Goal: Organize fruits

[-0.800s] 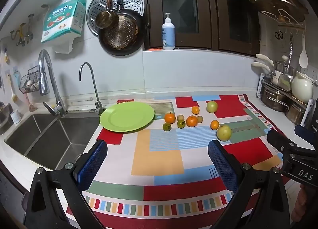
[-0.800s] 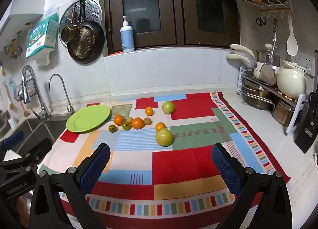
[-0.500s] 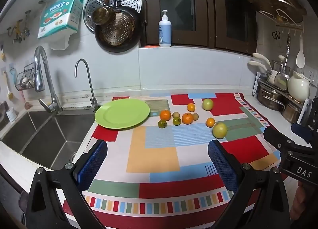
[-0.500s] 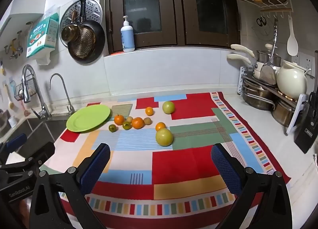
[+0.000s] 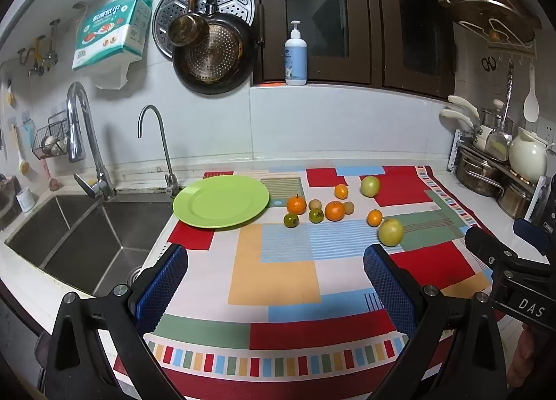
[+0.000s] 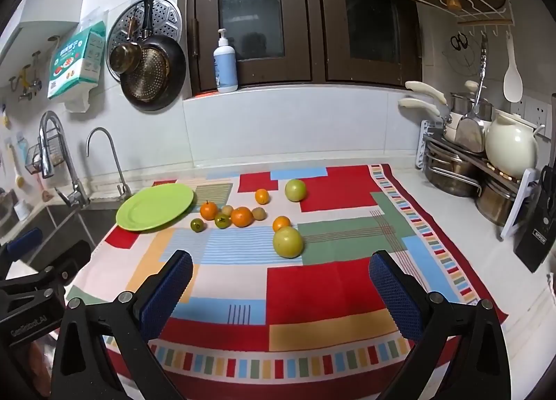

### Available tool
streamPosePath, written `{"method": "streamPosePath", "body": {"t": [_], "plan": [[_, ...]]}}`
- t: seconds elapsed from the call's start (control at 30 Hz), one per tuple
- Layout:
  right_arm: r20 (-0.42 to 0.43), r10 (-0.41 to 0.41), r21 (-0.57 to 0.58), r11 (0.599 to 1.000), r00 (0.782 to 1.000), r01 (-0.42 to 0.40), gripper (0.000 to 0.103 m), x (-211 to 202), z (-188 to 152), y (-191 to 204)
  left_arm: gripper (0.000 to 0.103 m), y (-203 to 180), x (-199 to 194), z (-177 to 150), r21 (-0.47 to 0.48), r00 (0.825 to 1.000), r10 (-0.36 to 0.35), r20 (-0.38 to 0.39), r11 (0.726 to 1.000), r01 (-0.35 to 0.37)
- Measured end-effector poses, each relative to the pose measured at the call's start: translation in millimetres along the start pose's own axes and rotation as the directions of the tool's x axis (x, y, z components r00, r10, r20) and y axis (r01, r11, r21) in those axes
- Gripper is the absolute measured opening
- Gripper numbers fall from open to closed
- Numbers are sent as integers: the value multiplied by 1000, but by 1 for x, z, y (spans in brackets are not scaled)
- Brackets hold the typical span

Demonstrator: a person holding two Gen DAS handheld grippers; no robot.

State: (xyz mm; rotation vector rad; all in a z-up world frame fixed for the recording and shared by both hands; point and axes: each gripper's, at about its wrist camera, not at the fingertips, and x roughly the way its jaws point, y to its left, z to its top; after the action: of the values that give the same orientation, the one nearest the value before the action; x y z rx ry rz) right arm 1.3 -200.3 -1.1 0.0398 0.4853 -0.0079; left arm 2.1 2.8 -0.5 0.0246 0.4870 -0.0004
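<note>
A green plate (image 5: 221,205) (image 6: 155,206) lies empty at the back left of a patchwork cloth (image 5: 278,271), by the sink. To its right lie several loose fruits: small oranges (image 5: 296,204) (image 6: 242,216), small green fruits (image 5: 291,219) (image 6: 197,225), brownish ones (image 5: 314,205), and two large yellow-green fruits, one near (image 5: 391,232) (image 6: 287,242) and one far (image 5: 369,186) (image 6: 295,190). My left gripper (image 5: 274,282) and my right gripper (image 6: 279,282) are both open and empty, above the cloth's front part, well short of the fruits.
A double sink (image 5: 69,240) with two taps lies left of the cloth. Pots, a white kettle (image 6: 510,146) and a knife block (image 6: 537,223) stand on the counter at the right. Pans hang on the back wall; a soap bottle (image 6: 225,63) stands on the sill.
The left gripper has drifted slightly left and back, so the scene shifted a little in its view. The right gripper has hardly moved. Both stayed open; no fruit moved.
</note>
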Motion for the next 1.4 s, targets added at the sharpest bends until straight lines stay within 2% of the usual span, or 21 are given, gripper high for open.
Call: {"method": "streamPosePath", "body": {"t": [1.4], "plan": [[-2,7,-5,1000,1000,-7,102,9,7,7,103,8,6,6,-14,1000,8,18,1000,-7]]}}
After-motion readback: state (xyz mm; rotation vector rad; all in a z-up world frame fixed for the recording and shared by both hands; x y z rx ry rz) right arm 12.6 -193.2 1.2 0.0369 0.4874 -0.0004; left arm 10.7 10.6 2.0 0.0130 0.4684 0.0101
